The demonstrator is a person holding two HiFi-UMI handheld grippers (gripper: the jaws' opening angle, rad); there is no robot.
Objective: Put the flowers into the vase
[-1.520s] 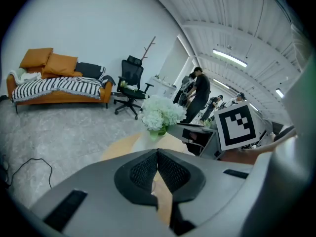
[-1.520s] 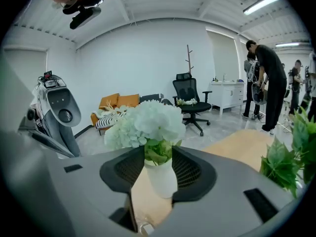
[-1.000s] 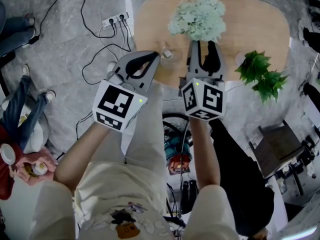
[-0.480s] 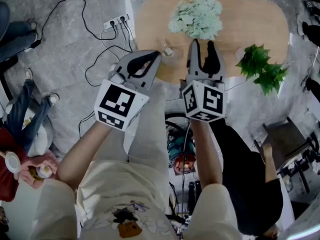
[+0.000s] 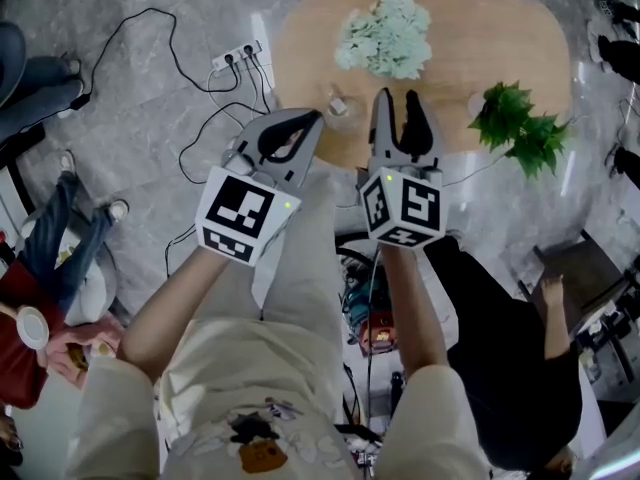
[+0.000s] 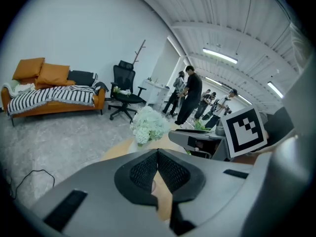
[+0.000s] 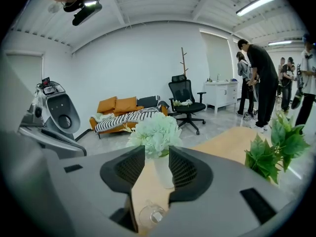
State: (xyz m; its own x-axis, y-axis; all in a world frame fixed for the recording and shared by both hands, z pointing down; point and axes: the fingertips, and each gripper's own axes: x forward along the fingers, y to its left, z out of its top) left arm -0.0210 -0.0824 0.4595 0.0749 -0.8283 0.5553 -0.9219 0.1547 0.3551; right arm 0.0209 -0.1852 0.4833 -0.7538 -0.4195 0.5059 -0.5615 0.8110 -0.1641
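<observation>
A bunch of pale green flowers (image 5: 385, 36) stands in a white vase (image 7: 163, 169) on the oval wooden table (image 5: 500, 48). A small clear glass vessel (image 5: 337, 106) sits near the table's front edge, also low between my right jaws as the glass vessel (image 7: 150, 215). My right gripper (image 5: 396, 98) hovers over that front edge, open and empty, with the flowers (image 7: 154, 132) straight ahead beyond its jaws. My left gripper (image 5: 312, 120) hangs just off the table's front left, shut with nothing between its pads (image 6: 148, 169). From there the flowers (image 6: 148, 125) lie ahead.
A green leafy sprig (image 5: 520, 128) lies at the table's right end. A power strip (image 5: 238, 56) and black cables trail over the floor left of the table. A person in black (image 5: 510, 368) stands close on my right. Further people, an office chair (image 7: 186, 102) and an orange sofa (image 6: 49, 95) are beyond.
Both grippers hold nearly the same pose in front of the table, jaws unchanged. The view has drifted a little, and the people at the edges have shifted.
</observation>
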